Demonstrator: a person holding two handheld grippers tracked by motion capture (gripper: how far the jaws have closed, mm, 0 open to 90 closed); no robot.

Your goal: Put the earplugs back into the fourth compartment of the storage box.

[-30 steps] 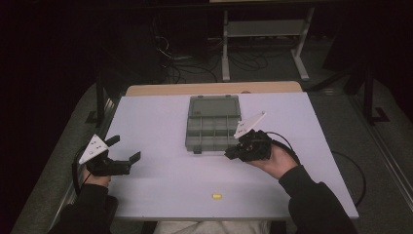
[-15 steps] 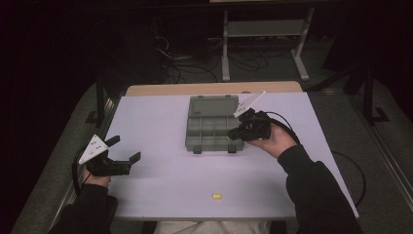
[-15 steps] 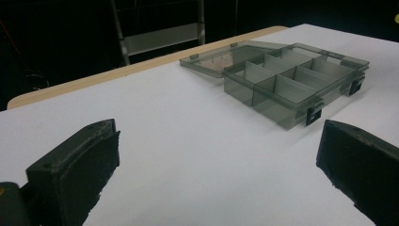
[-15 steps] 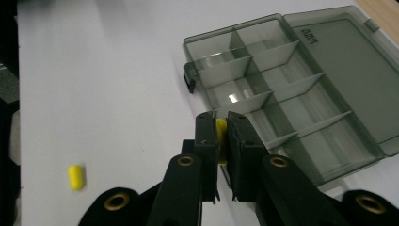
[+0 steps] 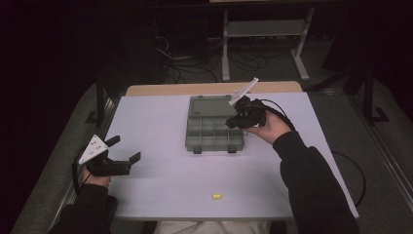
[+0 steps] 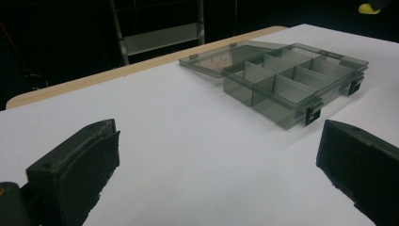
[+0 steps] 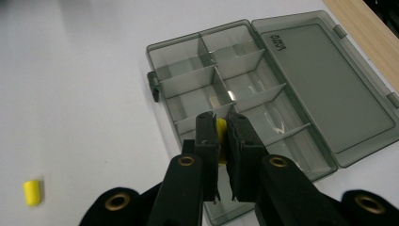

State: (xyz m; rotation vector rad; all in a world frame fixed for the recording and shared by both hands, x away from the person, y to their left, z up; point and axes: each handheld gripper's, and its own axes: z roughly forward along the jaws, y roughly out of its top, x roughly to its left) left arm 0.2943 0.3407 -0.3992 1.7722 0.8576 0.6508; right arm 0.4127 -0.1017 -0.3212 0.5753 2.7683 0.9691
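You work at a white table top (image 5: 160,195). Take its middle as the middle of a clock. At 12 o'clock a thin strip of light wood (image 5: 160,89) runs along the far edge. Past it, at about 1 o'clock, a grey metal stand (image 5: 263,29) with a low shelf sits on the dark floor. A messy bunch of cables (image 5: 190,63) lies at 11 o'clock. A black post (image 5: 100,97) stands just beside the table at 10 o'clock.

table (image 5: 160,190): white top | on it: open grey compartment box (image 5: 214,134), yellow piece (image 5: 216,196) nr front edge
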